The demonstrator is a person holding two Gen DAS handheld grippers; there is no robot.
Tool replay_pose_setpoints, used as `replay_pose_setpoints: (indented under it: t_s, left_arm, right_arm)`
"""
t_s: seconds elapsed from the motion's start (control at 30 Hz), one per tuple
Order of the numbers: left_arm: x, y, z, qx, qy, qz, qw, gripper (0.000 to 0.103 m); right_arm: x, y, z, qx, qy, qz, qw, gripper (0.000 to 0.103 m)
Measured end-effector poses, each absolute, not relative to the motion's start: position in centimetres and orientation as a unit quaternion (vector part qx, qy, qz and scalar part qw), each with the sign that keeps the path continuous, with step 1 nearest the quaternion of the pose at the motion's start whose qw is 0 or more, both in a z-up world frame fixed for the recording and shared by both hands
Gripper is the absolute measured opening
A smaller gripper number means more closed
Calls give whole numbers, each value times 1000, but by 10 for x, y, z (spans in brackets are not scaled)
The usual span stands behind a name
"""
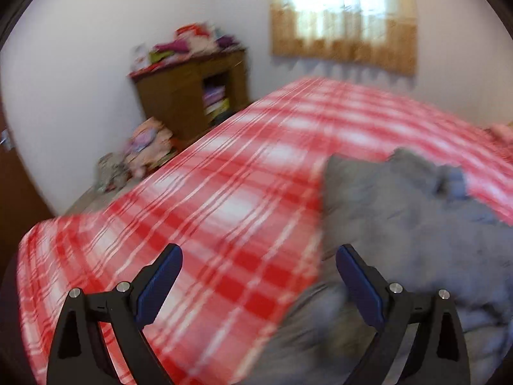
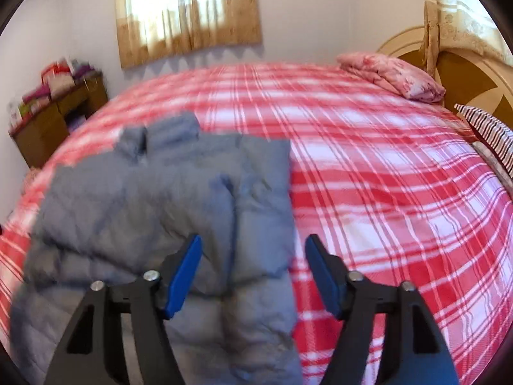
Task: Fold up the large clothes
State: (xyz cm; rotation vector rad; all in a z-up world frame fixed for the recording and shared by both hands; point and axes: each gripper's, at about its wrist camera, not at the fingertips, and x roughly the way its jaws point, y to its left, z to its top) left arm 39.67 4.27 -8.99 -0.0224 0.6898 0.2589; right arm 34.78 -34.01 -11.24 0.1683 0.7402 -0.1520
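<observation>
A grey quilted puffer jacket lies partly folded on the red and white plaid bed. In the left wrist view the jacket fills the lower right. My left gripper is open and empty, above the bed at the jacket's left edge. My right gripper is open and empty, above the jacket's right edge near its front opening. Both views are blurred by motion.
A brown wooden cabinet with piled clothes stands against the far wall, with more clothes on the floor beside it. A pink folded blanket and a striped pillow lie by the headboard. Curtained window behind the bed.
</observation>
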Motion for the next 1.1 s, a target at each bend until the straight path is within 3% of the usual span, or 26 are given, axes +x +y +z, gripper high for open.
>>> replay_pose_setpoints:
  t_s: [0.07, 0.2, 0.43, 1.1]
  left_arm:
    - [411, 22, -90, 4, 324, 118, 939, 97]
    - [442, -10, -120, 16, 314, 110, 943, 97]
    - [469, -11, -188, 32, 390, 109, 914, 97]
    - [463, 2, -202, -8, 429, 105, 897, 102]
  right_arm:
    - [359, -327, -107, 78, 348, -60, 932, 46]
    - [387, -304, -121, 76, 335, -28, 939, 46]
    - [408, -297, -176, 45, 373, -24, 926, 46]
    - [405, -292, -196, 30, 405, -27, 914, 45]
